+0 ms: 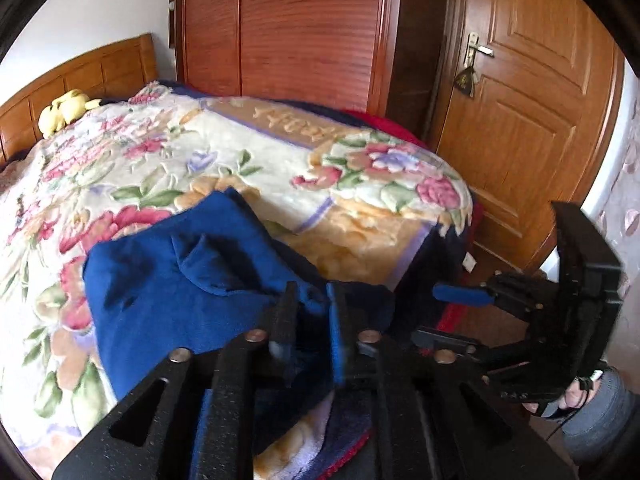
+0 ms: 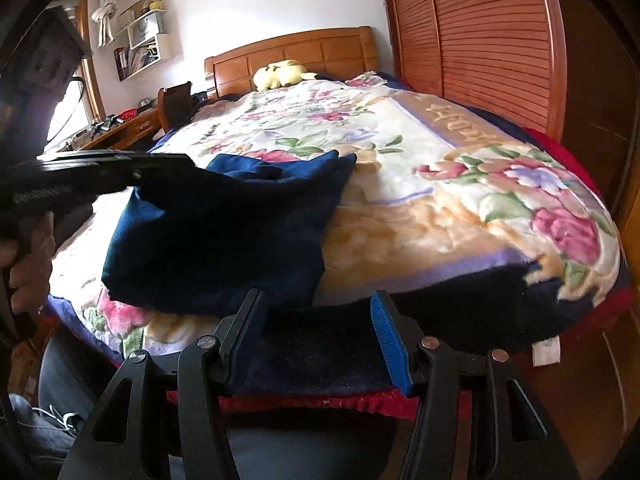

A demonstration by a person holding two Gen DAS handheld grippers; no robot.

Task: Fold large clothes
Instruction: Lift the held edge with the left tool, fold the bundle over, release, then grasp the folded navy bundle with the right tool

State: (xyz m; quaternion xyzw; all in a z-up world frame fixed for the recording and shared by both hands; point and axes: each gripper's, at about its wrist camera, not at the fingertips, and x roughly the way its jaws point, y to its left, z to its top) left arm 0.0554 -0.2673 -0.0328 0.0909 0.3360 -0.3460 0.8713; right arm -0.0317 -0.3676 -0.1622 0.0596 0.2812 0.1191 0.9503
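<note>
A dark blue garment (image 1: 180,280) (image 2: 224,232) lies bunched and partly folded on the floral blanket (image 1: 240,152) (image 2: 440,168), near the bed's foot edge. My left gripper (image 1: 311,306) stands at the garment's near edge, jaws only slightly apart, with a fold of blue cloth lying loosely between them. In the right wrist view the left gripper (image 2: 188,164) reaches in from the left over the garment's top, fingertips hidden. My right gripper (image 2: 316,314) (image 1: 444,316) is open and empty, just right of the garment, over the blanket's dark border.
A yellow plush toy (image 1: 68,110) (image 2: 280,74) lies by the wooden headboard (image 2: 296,50). A slatted wardrobe (image 1: 300,28) and a wooden door (image 1: 520,100) stand beyond the bed. A desk (image 2: 120,130) and wall shelves are at the left. The person's jeans (image 2: 60,400) are close to the bed edge.
</note>
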